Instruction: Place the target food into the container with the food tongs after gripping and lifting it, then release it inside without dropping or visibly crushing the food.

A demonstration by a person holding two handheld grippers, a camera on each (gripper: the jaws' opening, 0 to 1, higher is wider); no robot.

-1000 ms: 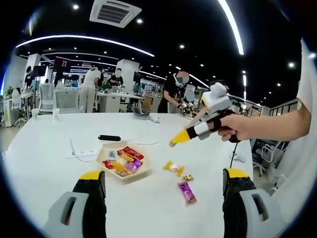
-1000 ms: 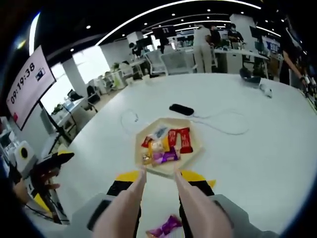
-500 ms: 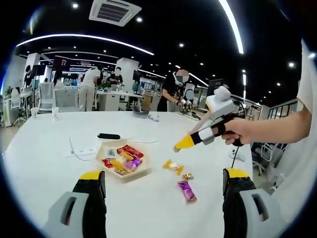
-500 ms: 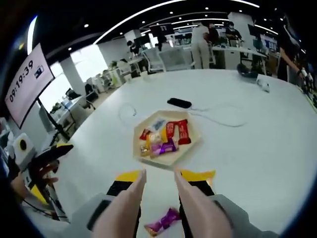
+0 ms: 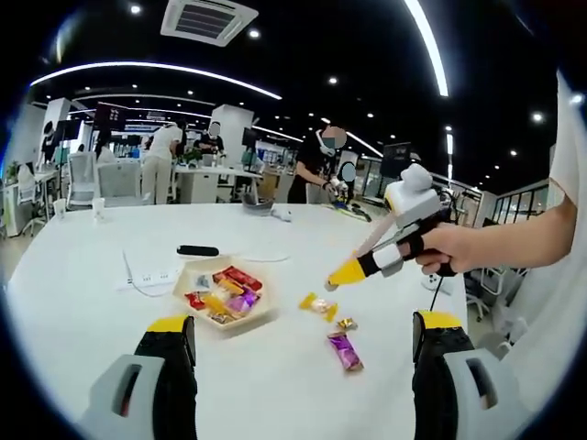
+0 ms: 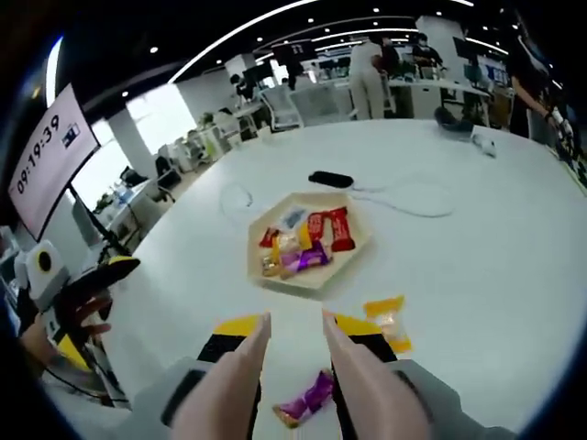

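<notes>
A beige hexagonal tray (image 6: pixel 353 261) holds several wrapped candies. Three candies lie loose on the white table beside it: a yellow one (image 6: pixel 387 316), a purple one (image 6: pixel 307 399) and a small gold one (image 5: pixel 347 324). My right gripper (image 6: pixel 295 323) is shut on the food tongs (image 6: pixel 248 367), whose two pale arms stand slightly apart with nothing between them. Their tips hang over bare table between the tray and the purple candy. In the left gripper view a hand holds the right gripper (image 5: pixel 344 273) above the yellow candy (image 5: pixel 319 305), right of the tray (image 5: pixel 259 312). My left gripper (image 5: pixel 303 321) is wide open, holding nothing.
A black flat device (image 6: pixel 330 179) and a white cable (image 6: pixel 404 197) lie on the table (image 6: pixel 477 275) behind the tray. The left gripper (image 6: pixel 117 266) shows at the table's left edge in a hand. A wall screen (image 6: pixel 46 156) and people at desks fill the background.
The right gripper has drawn back from the tray and dropped lower towards the loose candies; the yellow candy has come into its view. The left gripper stays put and open.
</notes>
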